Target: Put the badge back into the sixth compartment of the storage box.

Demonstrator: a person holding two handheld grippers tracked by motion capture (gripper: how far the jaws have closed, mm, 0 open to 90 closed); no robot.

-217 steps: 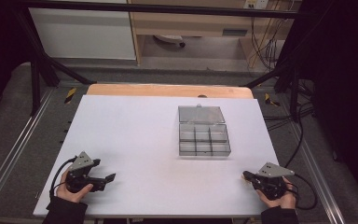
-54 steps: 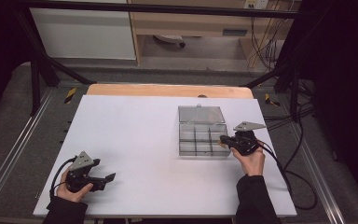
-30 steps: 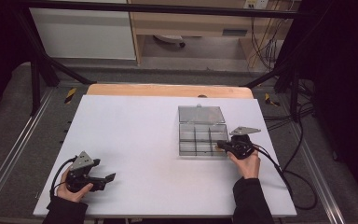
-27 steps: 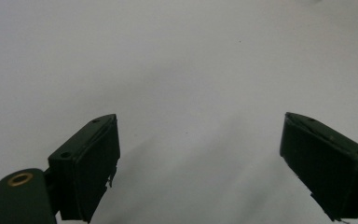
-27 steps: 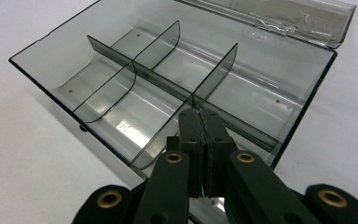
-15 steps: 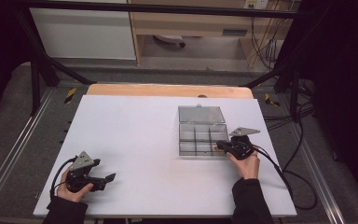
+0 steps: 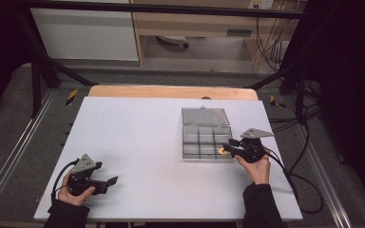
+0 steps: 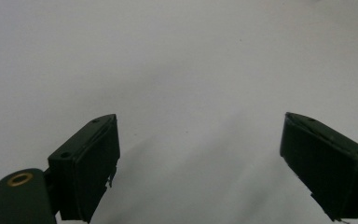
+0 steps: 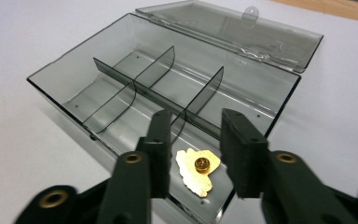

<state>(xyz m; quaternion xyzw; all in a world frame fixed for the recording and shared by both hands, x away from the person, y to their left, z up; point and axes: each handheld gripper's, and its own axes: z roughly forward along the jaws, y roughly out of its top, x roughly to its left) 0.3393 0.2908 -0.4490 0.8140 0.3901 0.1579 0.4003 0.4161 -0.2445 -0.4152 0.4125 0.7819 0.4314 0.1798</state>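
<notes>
A clear smoky plastic box (image 7: pixel 184 142) with dividers stands open on the white table (image 7: pixel 138 137), its lid (image 7: pixel 205 116) laid back. A gold pin (image 9: pixel 196 170) lies flat in the box's near right compartment, a small orange spot (image 7: pixel 222 151) in the high view. My right gripper (image 9: pixel 198 116) hovers over that compartment from the box's right side (image 7: pixel 228 146). Its jaws have just been opening; the pin lies loose below the gap and the pads do not touch it. My left gripper (image 7: pixel 107 184) rests at the table's near left, jaws wide apart (image 8: pixel 200 140) over bare table.
The box's other compartments (image 9: pixel 121 84) look bare. A wooden strip (image 7: pixel 171 91) runs along the table's far edge. Black cables (image 7: pixel 299 180) trail off the right side behind my right hand.
My right hand has come from the table's near right corner up to the box's right side and has hardly moved in the last second. The left hand has stayed put.
</notes>
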